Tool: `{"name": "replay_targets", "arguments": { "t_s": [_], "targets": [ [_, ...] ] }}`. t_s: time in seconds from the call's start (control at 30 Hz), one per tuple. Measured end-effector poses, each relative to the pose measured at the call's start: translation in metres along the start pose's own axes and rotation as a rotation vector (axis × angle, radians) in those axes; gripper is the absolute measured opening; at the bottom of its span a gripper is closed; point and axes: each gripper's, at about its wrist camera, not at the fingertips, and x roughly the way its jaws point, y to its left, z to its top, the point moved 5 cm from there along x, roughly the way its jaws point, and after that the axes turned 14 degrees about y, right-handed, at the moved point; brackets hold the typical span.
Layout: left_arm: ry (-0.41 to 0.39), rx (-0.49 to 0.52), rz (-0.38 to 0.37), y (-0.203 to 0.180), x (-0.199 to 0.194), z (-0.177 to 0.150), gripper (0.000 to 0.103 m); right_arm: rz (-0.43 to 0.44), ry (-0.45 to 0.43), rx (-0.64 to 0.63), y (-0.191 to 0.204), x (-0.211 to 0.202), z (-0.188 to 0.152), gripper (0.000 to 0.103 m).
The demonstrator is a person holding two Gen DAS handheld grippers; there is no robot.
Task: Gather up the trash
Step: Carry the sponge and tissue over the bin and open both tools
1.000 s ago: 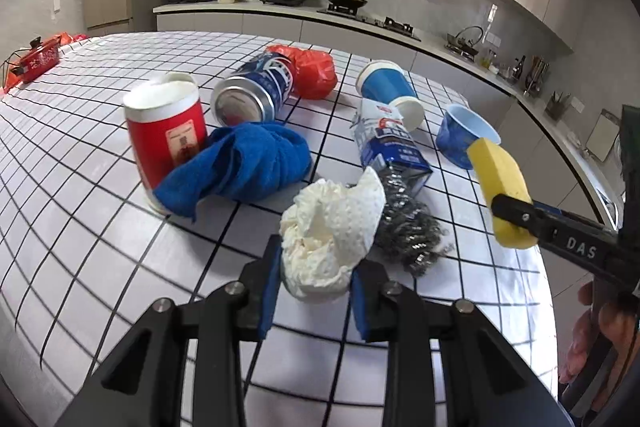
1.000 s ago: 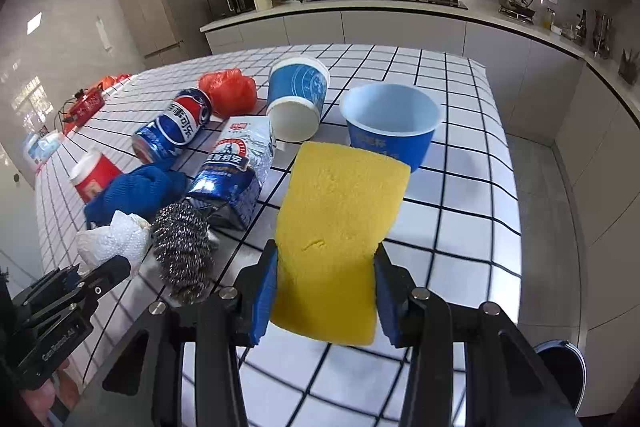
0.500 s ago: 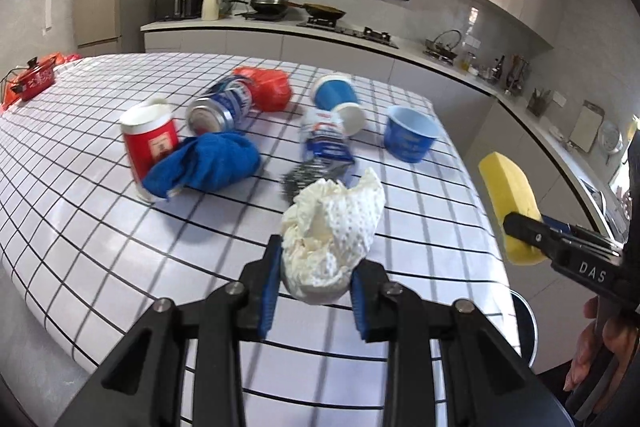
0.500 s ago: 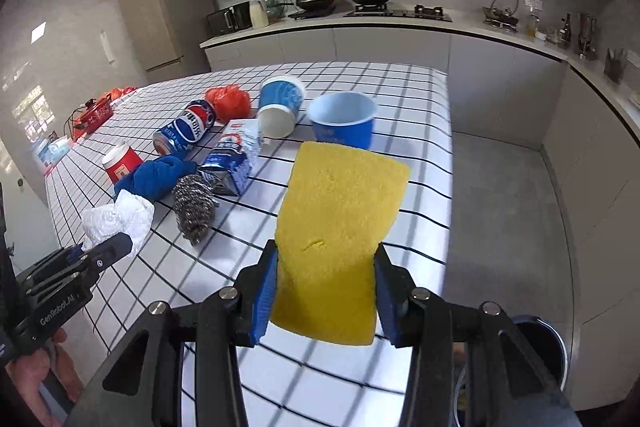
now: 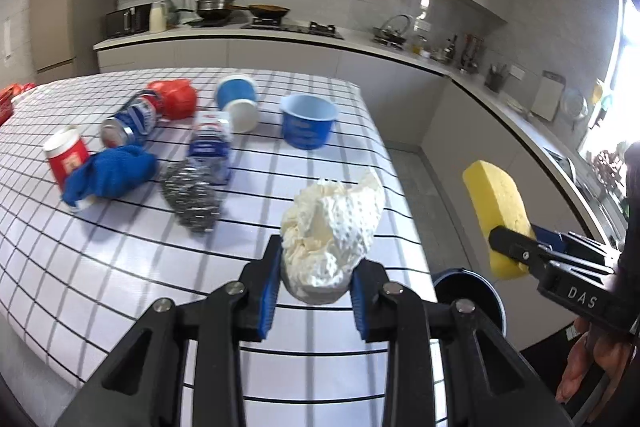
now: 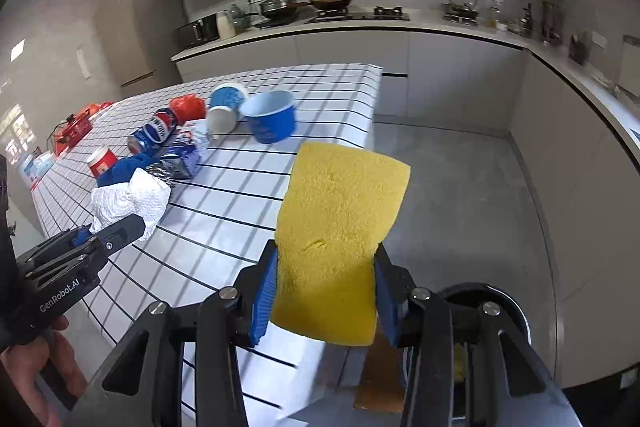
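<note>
The left claw (image 5: 316,287) is closed on a crumpled white paper towel (image 5: 332,227), held above the near right edge of the checkered surface (image 5: 100,267). The right claw (image 6: 325,301) grips a yellow sponge (image 6: 340,239) just past that edge, over the floor, with a dark bin (image 6: 504,303) below it.

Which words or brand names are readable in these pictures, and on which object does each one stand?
"DAS": on the right gripper body.
"GenRobot.AI": on the left gripper body.
Print on the soda can, silver bag, red cup and blue bowl: too blurred to read.
</note>
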Motion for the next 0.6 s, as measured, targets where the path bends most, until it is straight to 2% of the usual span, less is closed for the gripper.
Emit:
{"name": "replay_targets", "arguments": {
  "t_s": [0.6],
  "targets": [
    [0.049,0.128,-0.089,-0.111,0.022,-0.017,0.032,-0.067,0.009,0.116,-0.101,-0.033,-0.049,0.046]
  ]
}}
